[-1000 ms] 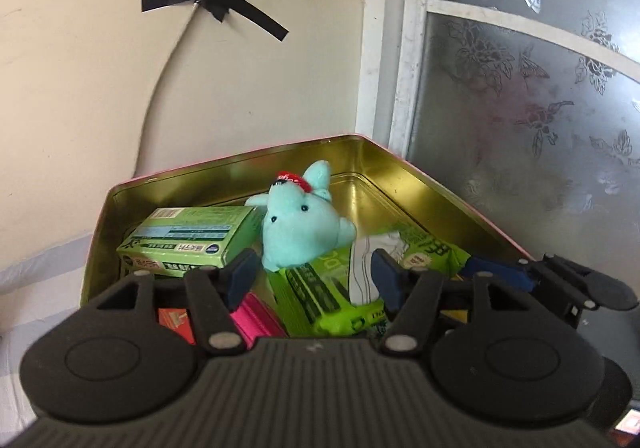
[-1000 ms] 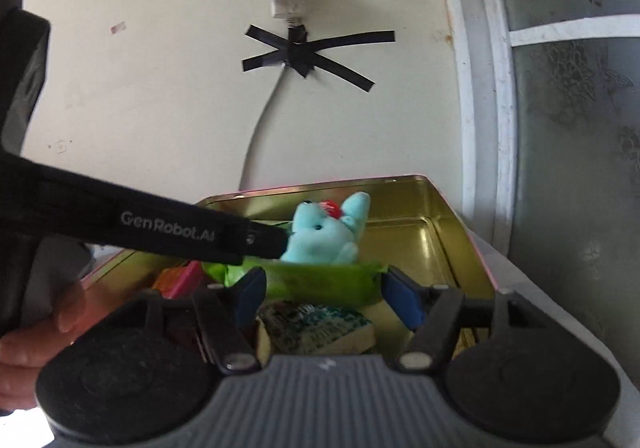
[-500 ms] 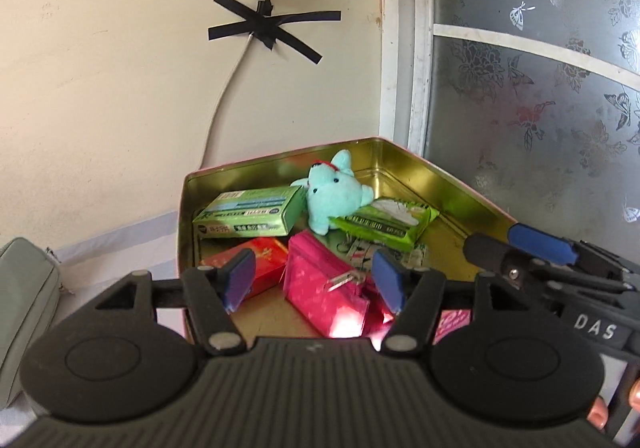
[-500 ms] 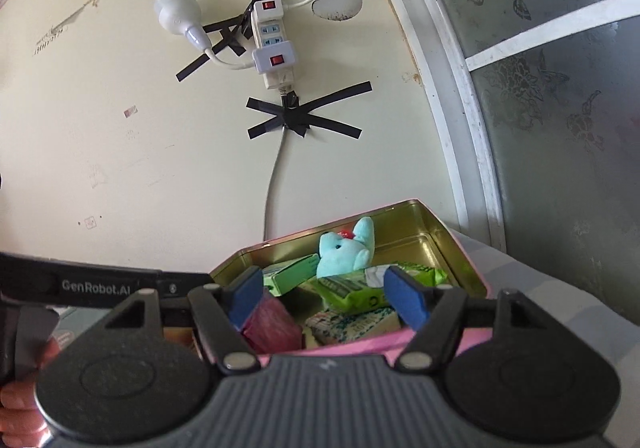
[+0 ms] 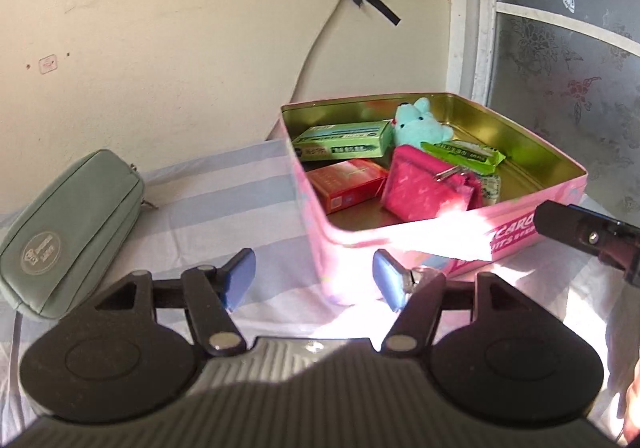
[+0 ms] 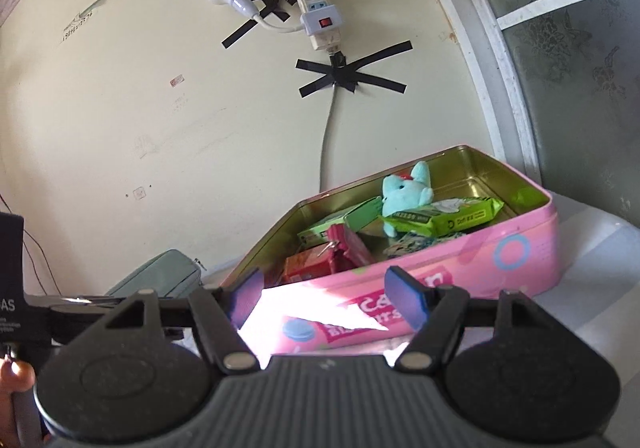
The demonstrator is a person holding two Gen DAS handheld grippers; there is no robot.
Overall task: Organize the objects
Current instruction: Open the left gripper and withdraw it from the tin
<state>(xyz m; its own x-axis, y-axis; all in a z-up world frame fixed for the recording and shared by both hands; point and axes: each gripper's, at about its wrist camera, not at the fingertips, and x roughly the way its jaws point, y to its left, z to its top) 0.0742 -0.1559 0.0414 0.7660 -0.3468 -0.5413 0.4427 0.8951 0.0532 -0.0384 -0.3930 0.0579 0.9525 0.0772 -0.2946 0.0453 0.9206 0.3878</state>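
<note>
Left tongs stand apart with nothing between the blue pads, hanging over the pale blue-and-white striped cloth. Ahead and a little right of them sits the open pink rectangular tin, gold inside, its near corner just beyond the right pad. In the tin: a green cardboard box, a red cardboard box, a magenta fabric pouch, a green snack packet and a small teal plush toy at the far side. Off to the left of the left tongs, well apart from the tin, a grey-green zipped fabric case lies flat on the cloth. Right tongs are also parted and empty, the tin's long pink side straight ahead beyond the pads, the plush toy further on and slightly right.
</note>
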